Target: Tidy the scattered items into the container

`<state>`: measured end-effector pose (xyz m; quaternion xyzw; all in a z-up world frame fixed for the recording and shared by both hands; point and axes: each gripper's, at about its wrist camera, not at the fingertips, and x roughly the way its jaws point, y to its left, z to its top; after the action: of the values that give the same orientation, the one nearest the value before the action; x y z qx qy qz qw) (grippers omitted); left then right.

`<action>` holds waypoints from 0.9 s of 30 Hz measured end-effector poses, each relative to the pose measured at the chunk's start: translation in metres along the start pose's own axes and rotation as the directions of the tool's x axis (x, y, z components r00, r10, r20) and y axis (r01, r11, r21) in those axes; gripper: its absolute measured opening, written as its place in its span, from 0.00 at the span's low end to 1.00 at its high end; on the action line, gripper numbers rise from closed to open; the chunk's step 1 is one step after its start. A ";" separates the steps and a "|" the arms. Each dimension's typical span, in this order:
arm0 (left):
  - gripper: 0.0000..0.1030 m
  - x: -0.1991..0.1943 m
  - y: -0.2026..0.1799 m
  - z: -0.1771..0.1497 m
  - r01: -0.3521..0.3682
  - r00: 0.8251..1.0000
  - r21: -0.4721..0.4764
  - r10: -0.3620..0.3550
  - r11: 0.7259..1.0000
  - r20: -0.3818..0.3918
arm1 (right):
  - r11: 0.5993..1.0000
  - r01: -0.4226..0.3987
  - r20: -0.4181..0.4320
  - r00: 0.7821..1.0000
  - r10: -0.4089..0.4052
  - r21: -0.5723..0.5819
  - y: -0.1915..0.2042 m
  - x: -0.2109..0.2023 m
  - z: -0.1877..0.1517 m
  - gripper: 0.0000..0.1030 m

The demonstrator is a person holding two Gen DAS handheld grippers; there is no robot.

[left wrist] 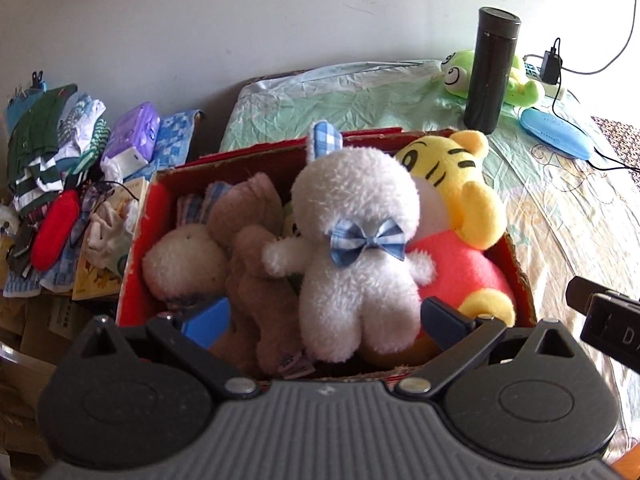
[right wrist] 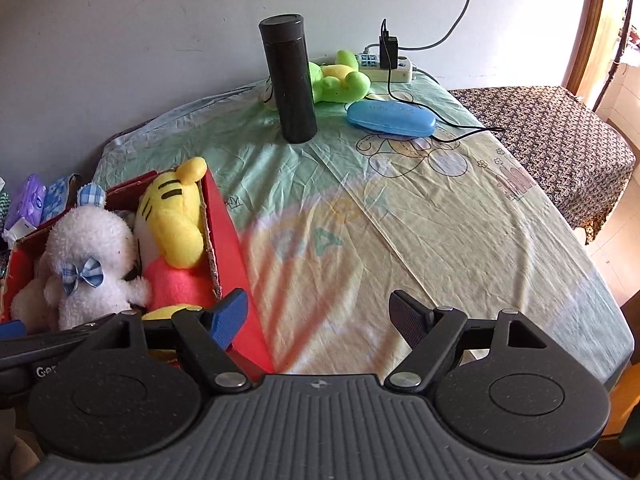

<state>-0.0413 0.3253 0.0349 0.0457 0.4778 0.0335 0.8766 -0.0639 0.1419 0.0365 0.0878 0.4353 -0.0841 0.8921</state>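
A red cardboard box holds several plush toys: a white rabbit with a blue bow, a yellow tiger, a brown bear and a second pale rabbit. My left gripper is open over the box's near edge, its fingers on either side of the white rabbit's legs. My right gripper is open above the tablecloth, just right of the box. A green frog plush lies at the table's far side, partly behind a black flask.
A blue glasses case and a white power strip with a charger and cables sit near the frog. Folded clothes and clutter are piled left of the box. The table drops off at its right edge.
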 end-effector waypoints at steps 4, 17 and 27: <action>0.98 0.001 0.013 0.001 -0.019 1.000 -0.039 0.019 0.999 -0.005 | 0.999 -0.037 0.006 0.999 0.037 -0.030 0.009 0.000 0.006 0.78; 0.98 -0.002 0.070 -0.004 -0.072 0.997 -0.165 0.068 0.984 -0.026 | 0.968 -0.192 0.014 0.980 0.196 -0.165 0.070 -0.008 0.011 0.78; 0.98 0.003 0.107 -0.011 -0.045 0.998 -0.208 0.033 0.977 -0.061 | 0.946 -0.222 0.013 0.973 0.231 -0.235 0.110 -0.012 0.002 0.78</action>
<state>-0.0503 0.4321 0.0381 -0.0382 0.4954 0.1021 0.8618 -0.0446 0.2488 0.0570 0.0310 0.4109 0.0685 0.9086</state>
